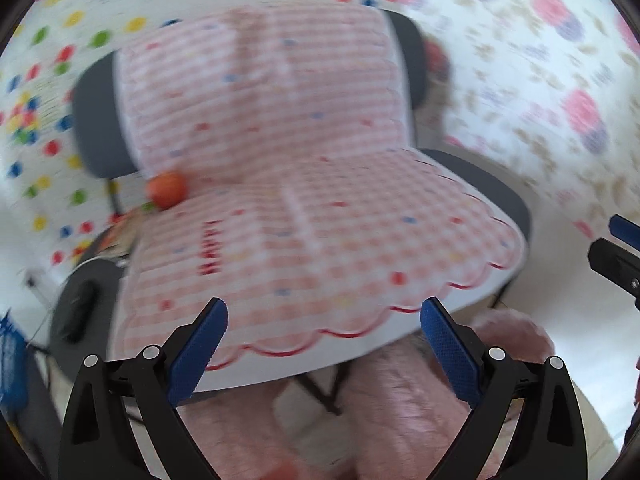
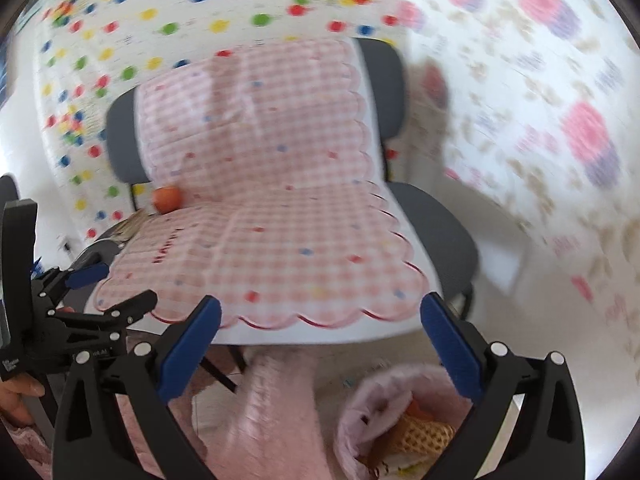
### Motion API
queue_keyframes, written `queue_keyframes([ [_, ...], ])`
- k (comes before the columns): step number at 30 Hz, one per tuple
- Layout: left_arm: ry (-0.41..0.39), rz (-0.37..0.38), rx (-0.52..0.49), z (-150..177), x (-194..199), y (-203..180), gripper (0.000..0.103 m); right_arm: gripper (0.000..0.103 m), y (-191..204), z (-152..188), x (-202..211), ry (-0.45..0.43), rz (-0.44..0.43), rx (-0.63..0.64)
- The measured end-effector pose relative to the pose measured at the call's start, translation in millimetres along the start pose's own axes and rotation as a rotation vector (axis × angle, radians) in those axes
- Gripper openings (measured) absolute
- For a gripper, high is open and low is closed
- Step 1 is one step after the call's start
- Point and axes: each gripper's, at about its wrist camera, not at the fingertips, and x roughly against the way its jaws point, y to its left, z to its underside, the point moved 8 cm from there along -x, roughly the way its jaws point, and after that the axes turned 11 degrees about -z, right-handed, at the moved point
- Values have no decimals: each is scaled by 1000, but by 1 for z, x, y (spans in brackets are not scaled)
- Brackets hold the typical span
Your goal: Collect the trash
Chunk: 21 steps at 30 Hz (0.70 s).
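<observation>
Both wrist views face a grey chair [image 1: 490, 196] draped with a pink gingham cushion [image 1: 304, 208] edged in red scallops; both views are motion-blurred. An orange round object [image 1: 167, 189] lies at the crease between seat and backrest, at the cushion's left edge; its nature cannot be told through the blur.

Left wrist view: the left gripper [image 1: 324, 344] has its blue-padded fingers spread wide with nothing between them, and the cushion's front edge lies beyond the tips. Part of the right gripper [image 1: 618, 258] enters at the right border. A pink fuzzy surface [image 1: 400, 408] fills the lower centre.

Right wrist view only: the right gripper [image 2: 320, 344] is likewise spread wide and empty. Below it, near the right finger, sits a pink fluffy pouch [image 2: 384, 412] holding a waffle-patterned yellow item [image 2: 426, 434] and other scraps. The left gripper [image 2: 86, 300] appears at the left border, also open, held by a hand [image 2: 18, 396].
</observation>
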Motion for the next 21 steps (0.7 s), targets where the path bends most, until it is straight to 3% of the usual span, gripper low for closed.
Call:
queue_keyframes([
  [5, 18, -117, 30, 6, 9, 42, 96, 98, 30, -15, -14, 24, -47, 67],
  [21, 33, -201, 130, 10, 25, 108, 96, 98, 56, -29, -24, 37, -49, 104],
])
